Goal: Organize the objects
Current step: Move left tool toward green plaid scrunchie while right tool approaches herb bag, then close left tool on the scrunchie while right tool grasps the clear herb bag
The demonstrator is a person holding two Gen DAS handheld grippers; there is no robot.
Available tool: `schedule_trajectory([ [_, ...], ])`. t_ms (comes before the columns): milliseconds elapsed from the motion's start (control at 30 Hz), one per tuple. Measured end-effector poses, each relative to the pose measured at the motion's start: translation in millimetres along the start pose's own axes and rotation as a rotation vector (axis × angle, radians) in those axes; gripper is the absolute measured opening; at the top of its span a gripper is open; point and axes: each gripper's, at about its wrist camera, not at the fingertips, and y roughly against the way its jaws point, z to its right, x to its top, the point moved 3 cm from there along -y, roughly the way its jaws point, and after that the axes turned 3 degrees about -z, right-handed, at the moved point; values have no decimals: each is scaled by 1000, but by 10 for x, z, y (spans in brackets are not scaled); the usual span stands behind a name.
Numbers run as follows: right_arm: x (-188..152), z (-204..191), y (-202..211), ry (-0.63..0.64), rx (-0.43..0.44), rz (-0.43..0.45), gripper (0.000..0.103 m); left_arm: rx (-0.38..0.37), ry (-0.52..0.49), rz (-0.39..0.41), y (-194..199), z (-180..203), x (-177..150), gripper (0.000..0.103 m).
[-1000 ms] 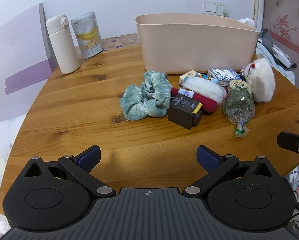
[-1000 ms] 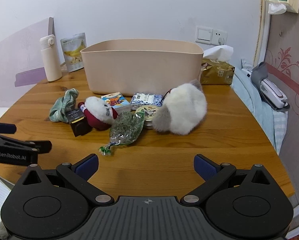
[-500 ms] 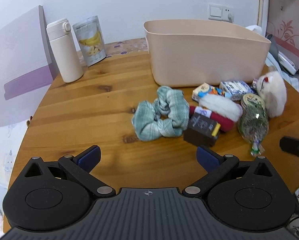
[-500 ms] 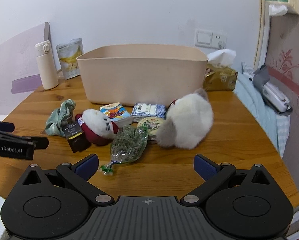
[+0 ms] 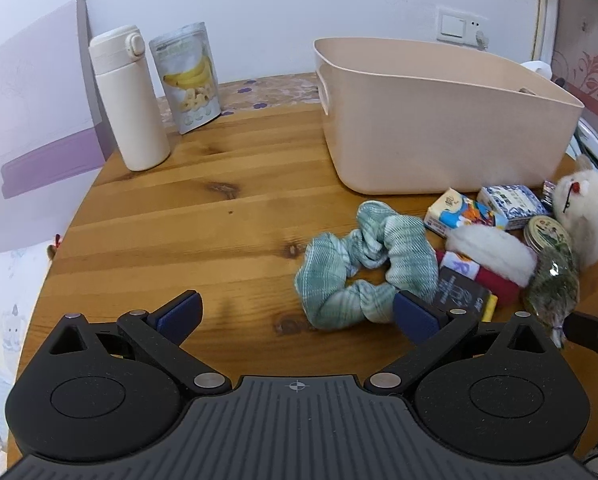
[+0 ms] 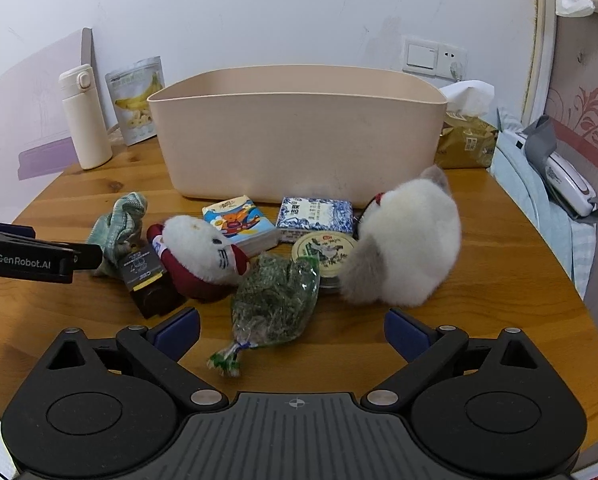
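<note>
Scrunchie [image 5: 369, 268] in pale green check lies on the wooden desk [image 5: 203, 216], at the left end of a cluster of small things in front of the beige bin [image 5: 439, 120]. The left gripper [image 5: 297, 314] hangs low over the desk with its fingers spread wide and empty; its right blue fingertip sits just at the near edge of the scrunchie, while the left one is over bare wood.

Touching the scrunchie on its right is a dark brown box [image 5: 461, 294], and behind that a red and white plush toy [image 5: 495, 258]. A cartoon tissue pack [image 5: 459, 212] and a blue-and-white patterned box [image 5: 509, 200] lie close to the bin wall. A round tin [image 6: 325, 250] rests between the toy and a larger fluffy white plush [image 6: 411, 244], with a clear bag of dried green herbs [image 6: 275, 300] lying partly over the tin's near edge.

The right gripper [image 6: 291, 334] is also released and holding nothing, its fingers set either side of the herb bag's tied end, above the desk.

At the far left stand a cream flask [image 5: 129, 100] and a banana-chip pouch [image 5: 189, 78], well apart from the cluster. A gold tissue packet [image 6: 465, 140] sits beside the bin's right end.
</note>
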Motion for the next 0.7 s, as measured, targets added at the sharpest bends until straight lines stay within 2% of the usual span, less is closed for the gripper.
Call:
schedule_trajectory([
  [133, 41, -6, -75, -3, -1, -18, 97, -18, -1, 0, -90, -8, 72, 103],
  [267, 52, -42, -155, 26, -38, -35, 91, -36, -4, -11, -189, 12, 137, 103],
  [433, 94, -76, -228, 10, 6, -61, 83, -82, 22, -36, -325, 7, 188, 103],
  [567, 125, -67, -289, -9, 26, -78, 72, -121, 38, -47, -411, 3, 226, 103],
  [667, 126, -86, -328, -7, 31, -94, 59, -167, 50, -58, -454, 13, 241, 90],
  [700, 128, -91, -343, -6, 33, -100, 56, -190, 61, -66, -472, 15, 246, 81],
])
